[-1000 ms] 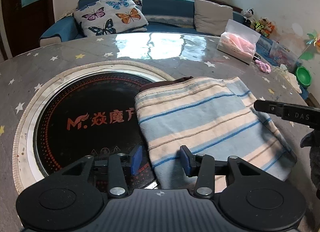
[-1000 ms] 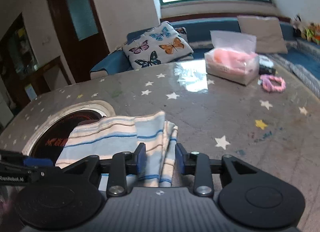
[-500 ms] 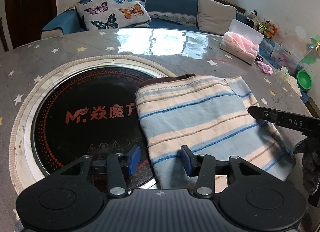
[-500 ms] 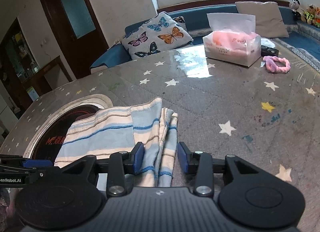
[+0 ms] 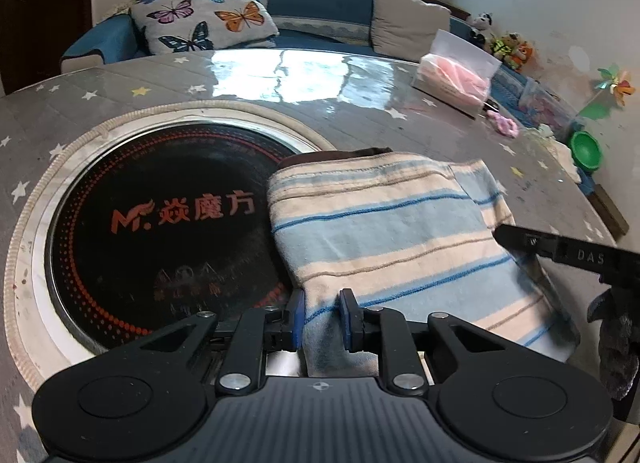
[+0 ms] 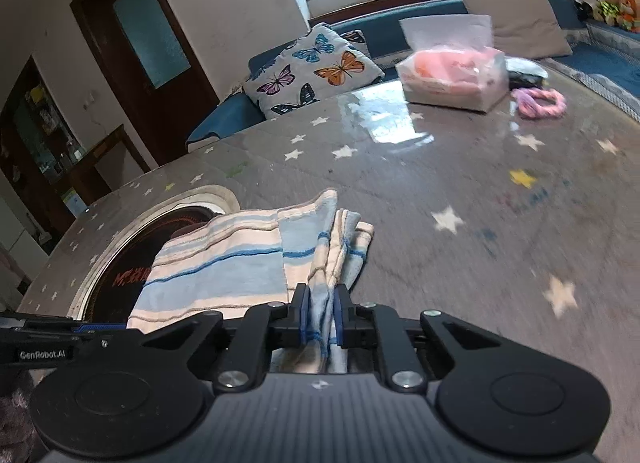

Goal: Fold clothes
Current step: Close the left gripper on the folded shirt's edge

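A folded blue, cream and brown striped garment [image 5: 392, 231] lies on the round grey star-patterned table [image 5: 280, 103], partly over the black induction plate [image 5: 160, 215]. My left gripper [image 5: 322, 319] is shut on the garment's near left corner. My right gripper [image 6: 320, 317] is shut on the layered near right edge of the garment [image 6: 240, 267]. The right gripper's finger also shows at the right in the left wrist view [image 5: 560, 249]. The left gripper shows at the lower left in the right wrist view [image 6: 60, 337].
A pink tissue pack [image 6: 452, 77] and a pink hair tie [image 6: 540, 101] lie at the far right of the table. A blue sofa with a butterfly cushion [image 5: 204, 11] stands behind. A green bowl [image 5: 586, 151] sits beyond the table's right edge.
Both grippers have moved forward onto the garment's near edge and closed on it; a second ago their jaws stood open around the cloth.
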{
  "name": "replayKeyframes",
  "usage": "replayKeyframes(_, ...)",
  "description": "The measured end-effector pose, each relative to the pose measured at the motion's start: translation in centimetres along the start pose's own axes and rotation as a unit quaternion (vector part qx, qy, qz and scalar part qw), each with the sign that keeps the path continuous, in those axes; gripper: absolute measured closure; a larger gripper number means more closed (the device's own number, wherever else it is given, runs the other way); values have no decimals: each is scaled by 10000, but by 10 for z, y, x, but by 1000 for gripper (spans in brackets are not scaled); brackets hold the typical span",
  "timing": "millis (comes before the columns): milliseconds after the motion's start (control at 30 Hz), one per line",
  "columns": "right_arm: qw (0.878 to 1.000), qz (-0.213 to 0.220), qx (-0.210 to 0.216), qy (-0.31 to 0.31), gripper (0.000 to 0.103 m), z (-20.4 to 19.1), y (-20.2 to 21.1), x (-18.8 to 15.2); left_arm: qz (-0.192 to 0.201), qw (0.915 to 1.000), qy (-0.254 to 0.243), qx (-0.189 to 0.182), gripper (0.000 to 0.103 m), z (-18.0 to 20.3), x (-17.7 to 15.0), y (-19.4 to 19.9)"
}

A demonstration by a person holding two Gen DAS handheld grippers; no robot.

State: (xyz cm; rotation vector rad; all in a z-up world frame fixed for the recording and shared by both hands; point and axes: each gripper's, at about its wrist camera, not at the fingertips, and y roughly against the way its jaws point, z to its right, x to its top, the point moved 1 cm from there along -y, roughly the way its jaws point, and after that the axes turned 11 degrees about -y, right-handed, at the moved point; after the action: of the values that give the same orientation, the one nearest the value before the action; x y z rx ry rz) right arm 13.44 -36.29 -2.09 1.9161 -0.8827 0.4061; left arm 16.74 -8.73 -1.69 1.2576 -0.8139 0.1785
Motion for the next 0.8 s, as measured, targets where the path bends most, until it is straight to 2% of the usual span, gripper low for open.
replayKeyframes(100,9999,11,-19,-128,92,7,15,-11,29,10000,-79,10,78,3,-3,5)
replayKeyframes(200,9996,13,-6,-278,91,14,29,-21,28,9999,-102,38,69,5,-2,2)
replayKeyframes(267,9997,31,-25,-255,89,15,32,-23,9,10000,-62,38,67,4,0,-2)
replayKeyframes(333,9995,59,-73,-298,81,16,33,-22,8,10000,-52,-1,67,4,1,-4)
replayKeyframes(433,9993,81,-65,-361,80,16,30,-22,-5,10000,-23,-25,67,4,3,-7)
replayKeyframes(500,9992,106,-66,-372,81,15,28,-22,-13,10000,28,-95,72,4,4,-10)
replayKeyframes(600,9992,90,-79,-393,86,12,26,-24,43,9998,7,-174,89,6,4,-8)
replayKeyframes(800,9991,98,-14,-404,92,4,31,-24,220,9997,53,-25,94,2,-1,13)
